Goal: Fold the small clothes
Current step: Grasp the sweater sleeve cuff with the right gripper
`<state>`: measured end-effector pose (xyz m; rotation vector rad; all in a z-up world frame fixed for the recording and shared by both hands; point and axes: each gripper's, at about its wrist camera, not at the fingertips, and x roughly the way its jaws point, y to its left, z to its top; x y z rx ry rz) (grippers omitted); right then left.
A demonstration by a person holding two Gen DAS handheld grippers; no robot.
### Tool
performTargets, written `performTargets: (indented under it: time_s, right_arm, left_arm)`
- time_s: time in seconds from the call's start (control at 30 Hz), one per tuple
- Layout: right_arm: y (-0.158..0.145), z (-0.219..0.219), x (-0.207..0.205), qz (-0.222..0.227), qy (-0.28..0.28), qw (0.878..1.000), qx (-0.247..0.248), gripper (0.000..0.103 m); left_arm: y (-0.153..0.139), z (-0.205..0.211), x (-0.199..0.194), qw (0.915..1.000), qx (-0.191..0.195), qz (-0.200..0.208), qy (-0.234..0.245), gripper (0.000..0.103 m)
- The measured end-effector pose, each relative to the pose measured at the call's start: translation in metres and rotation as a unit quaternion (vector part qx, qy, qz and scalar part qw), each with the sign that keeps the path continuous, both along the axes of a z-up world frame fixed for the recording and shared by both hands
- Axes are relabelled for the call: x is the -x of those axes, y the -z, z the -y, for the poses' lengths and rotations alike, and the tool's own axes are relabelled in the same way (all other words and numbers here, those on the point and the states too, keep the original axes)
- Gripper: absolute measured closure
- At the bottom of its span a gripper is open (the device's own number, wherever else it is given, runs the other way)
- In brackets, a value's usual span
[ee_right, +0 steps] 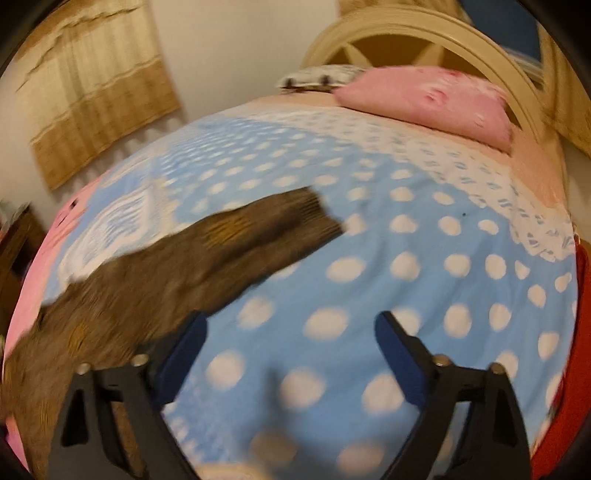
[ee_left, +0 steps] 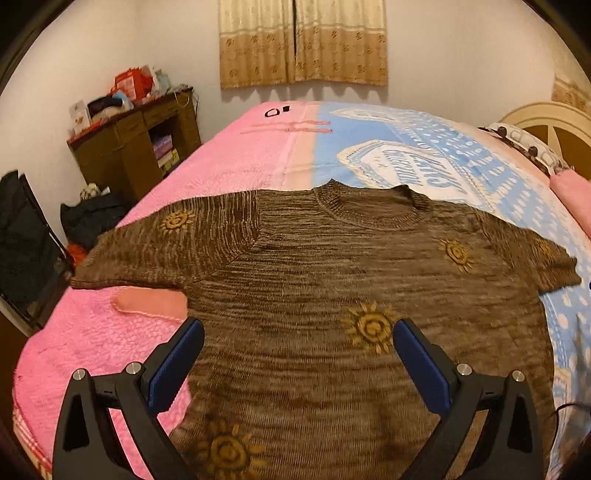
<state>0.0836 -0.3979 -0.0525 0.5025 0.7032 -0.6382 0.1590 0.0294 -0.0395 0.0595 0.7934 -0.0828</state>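
Observation:
A brown knitted short-sleeved sweater [ee_left: 332, 280] with yellow sun motifs lies flat on the bed, neck away from me, both sleeves spread out. My left gripper [ee_left: 297, 334] is open and empty, held above the sweater's lower body. In the right wrist view the sweater's right sleeve [ee_right: 258, 232] reaches out over the blue dotted cover. My right gripper [ee_right: 291, 325] is open and empty, over the cover just right of the sweater's side; this view is blurred.
The bed cover is pink [ee_left: 92, 332] on the left and blue with white dots [ee_right: 406, 258] on the right. A pink pillow [ee_right: 428, 99] and cream headboard [ee_right: 424, 33] lie at the right. A wooden cabinet [ee_left: 136, 147] and dark bags [ee_left: 26, 236] stand left of the bed.

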Motion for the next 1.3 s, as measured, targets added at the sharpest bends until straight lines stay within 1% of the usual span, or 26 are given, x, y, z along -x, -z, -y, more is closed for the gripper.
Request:
performTargets:
  time_s: [0.1,0.23,0.27,0.33,0.4,0.43,0.47,0.57,0.7,0.77,0.83,0.87,0.9,0.93,1.0,1.07,1.13,1.17,1.2,1.3]
  right_arm:
    - [0.001,0.030,-0.014,0.007,0.019,1.000,-0.012,0.016]
    - [0.005,0.064,-0.043,0.010,0.016,1.000,-0.009,0.017]
    - [0.009,0.071,-0.049,0.002,0.016,1.000,-0.014,0.019]
    - [0.020,0.083,-0.063,-0.012,0.013,0.999,-0.039,0.031]
    - [0.029,0.090,-0.071,-0.015,0.011,0.998,-0.064,0.036]
    - [0.032,0.092,-0.074,-0.015,0.014,0.997,-0.068,0.035]
    - [0.031,0.092,-0.077,-0.013,0.016,0.998,-0.061,0.035]
    - [0.030,0.093,-0.092,-0.017,0.002,0.998,-0.057,0.035]
    - [0.033,0.094,-0.113,-0.049,-0.017,0.998,-0.045,0.035]
    - [0.034,0.092,-0.121,-0.068,-0.025,0.997,-0.031,0.041]
    - [0.035,0.088,-0.128,-0.099,-0.043,0.994,-0.004,0.050]
    - [0.035,0.086,-0.130,-0.108,-0.052,0.993,0.006,0.053]
    - [0.033,0.086,-0.131,-0.109,-0.064,0.992,0.010,0.063]
    - [0.032,0.088,-0.131,-0.106,-0.076,0.991,0.005,0.077]
    - [0.029,0.094,-0.127,-0.086,-0.095,0.991,-0.027,0.085]
    - [0.023,0.100,-0.122,-0.047,-0.103,0.992,-0.057,0.086]
    - [0.013,0.104,-0.114,-0.006,-0.099,0.993,-0.069,0.086]
    - [0.010,0.104,-0.111,0.008,-0.094,0.993,-0.069,0.086]
    - [0.009,0.102,-0.110,0.012,-0.092,0.993,-0.066,0.086]
    - [0.007,0.091,-0.114,-0.024,-0.083,0.996,-0.029,0.086]
  left_arm:
    - [0.003,0.007,-0.018,1.0000,0.006,0.001,0.000,0.001]
    - [0.004,0.024,-0.038,1.0000,0.005,-0.001,0.002,0.001]
    - [0.005,0.027,-0.042,1.0000,0.006,-0.002,0.003,0.001]
    - [0.006,0.033,-0.049,0.9999,0.009,-0.004,0.006,0.001]
    - [0.009,0.039,-0.054,0.9999,0.010,-0.009,0.010,0.001]
    - [0.012,0.043,-0.056,0.9998,0.010,-0.012,0.014,0.001]
    - [0.015,0.046,-0.057,0.9997,0.008,-0.016,0.017,0.001]
    - [0.024,0.052,-0.058,0.9994,0.003,-0.025,0.024,0.001]
    - [0.033,0.054,-0.061,0.9990,0.002,-0.037,0.023,0.001]
    - [0.036,0.053,-0.062,0.9988,0.007,-0.043,0.023,0.001]
    - [0.040,0.053,-0.063,0.9987,0.006,-0.046,0.021,0.001]
    - [0.041,0.053,-0.063,0.9987,0.005,-0.047,0.020,0.001]
    - [0.042,0.052,-0.064,0.9986,0.005,-0.048,0.019,0.001]
    - [0.043,0.052,-0.063,0.9986,0.005,-0.049,0.018,0.001]
    - [0.044,0.050,-0.063,0.9986,0.006,-0.050,0.018,0.001]
    - [0.046,0.049,-0.064,0.9986,0.006,-0.051,0.016,0.001]
    - [0.047,0.047,-0.066,0.9985,0.008,-0.053,0.013,0.001]
    - [0.047,0.046,-0.066,0.9984,0.010,-0.054,0.011,0.001]
    - [0.047,0.045,-0.066,0.9983,0.013,-0.055,0.009,0.001]
    - [0.045,0.041,-0.064,0.9983,0.019,-0.054,0.010,0.001]
